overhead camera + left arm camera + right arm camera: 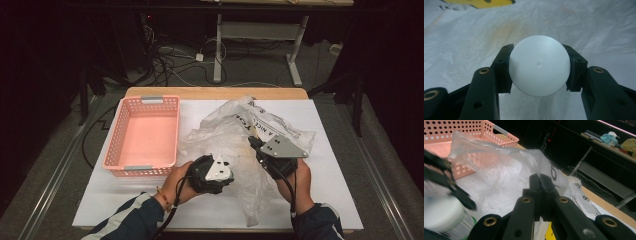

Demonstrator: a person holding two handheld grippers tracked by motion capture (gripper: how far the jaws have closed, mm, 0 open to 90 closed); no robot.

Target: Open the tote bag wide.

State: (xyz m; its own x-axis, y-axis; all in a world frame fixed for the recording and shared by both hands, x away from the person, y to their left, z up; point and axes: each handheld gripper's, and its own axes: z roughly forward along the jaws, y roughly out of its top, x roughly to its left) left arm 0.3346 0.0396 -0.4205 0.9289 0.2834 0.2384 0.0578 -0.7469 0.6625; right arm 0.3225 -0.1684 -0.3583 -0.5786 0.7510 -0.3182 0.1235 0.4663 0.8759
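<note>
My left gripper [537, 48] is shut on a white round-topped container [539, 68], its pads pressing both sides of the smooth dome. In the high view the left gripper [214, 172] sits at the near side of a crumpled clear plastic bag [235, 127]. The right gripper view has the same container [441, 217] blurred at lower left, white on top with printed lines on its side. My right gripper [540, 177] is shut on an edge of the bag [506, 167] and holds it up; from above the right gripper [256, 144] is just right of the left one.
A pink perforated basket [142, 132] stands empty at the table's left, close beside the bag. White bag film [586, 30] lies behind the container, with a yellow item [486, 3] at the top edge. Dark floor, cables and a desk frame [260, 45] lie beyond the table.
</note>
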